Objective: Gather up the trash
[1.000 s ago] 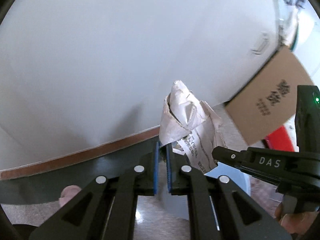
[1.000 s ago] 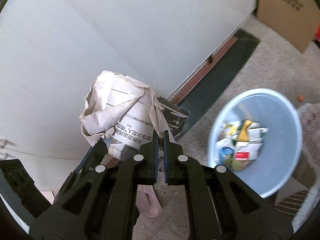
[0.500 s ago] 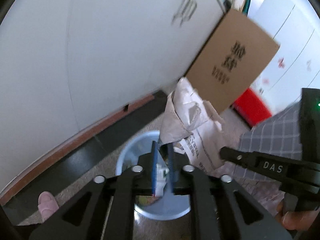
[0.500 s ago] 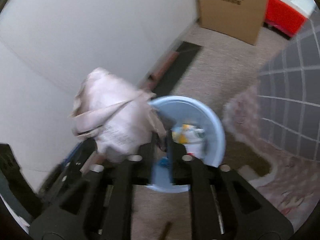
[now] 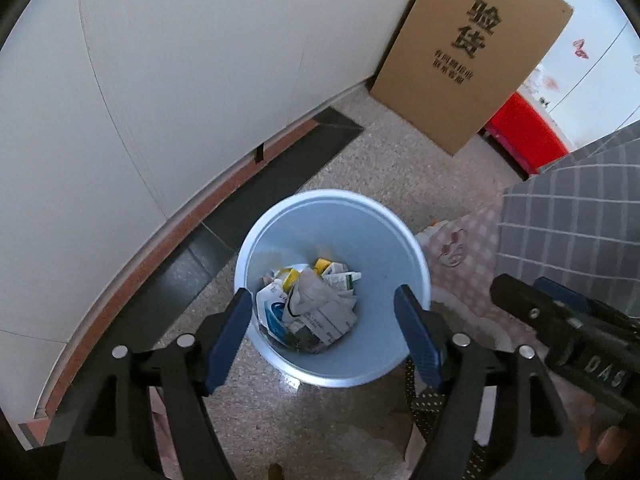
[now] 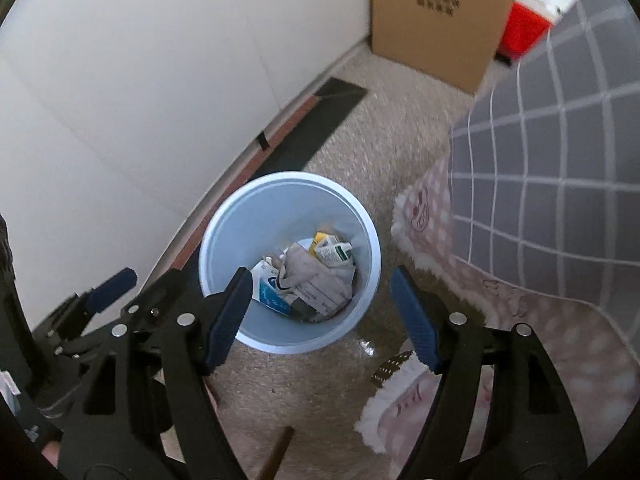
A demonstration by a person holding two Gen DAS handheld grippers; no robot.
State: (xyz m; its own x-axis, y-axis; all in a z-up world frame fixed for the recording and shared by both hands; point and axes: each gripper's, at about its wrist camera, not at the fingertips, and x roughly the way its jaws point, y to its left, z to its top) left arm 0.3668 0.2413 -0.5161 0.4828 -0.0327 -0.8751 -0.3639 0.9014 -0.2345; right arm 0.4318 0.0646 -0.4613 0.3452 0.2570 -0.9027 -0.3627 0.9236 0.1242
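At the bottom of the pale blue bin [image 5: 256, 248] lies the crumpled newspaper wad [image 5: 320, 308], on top of cartons and wrappers — straight below both claws. The left claw [image 5: 326, 328] and the right claw [image 6: 320, 308] hang side by side over the rim, jaws opening wide with nothing between them. A cardboard box [image 5: 472, 52] leans on the wall beyond — no loose trash shows on the floor here.

Beyond the fingers, a cardboard box [image 5: 472, 52] reads "验货"; smaller lines blur. The right gripper [image 5: 592, 364] body reads "DAS".
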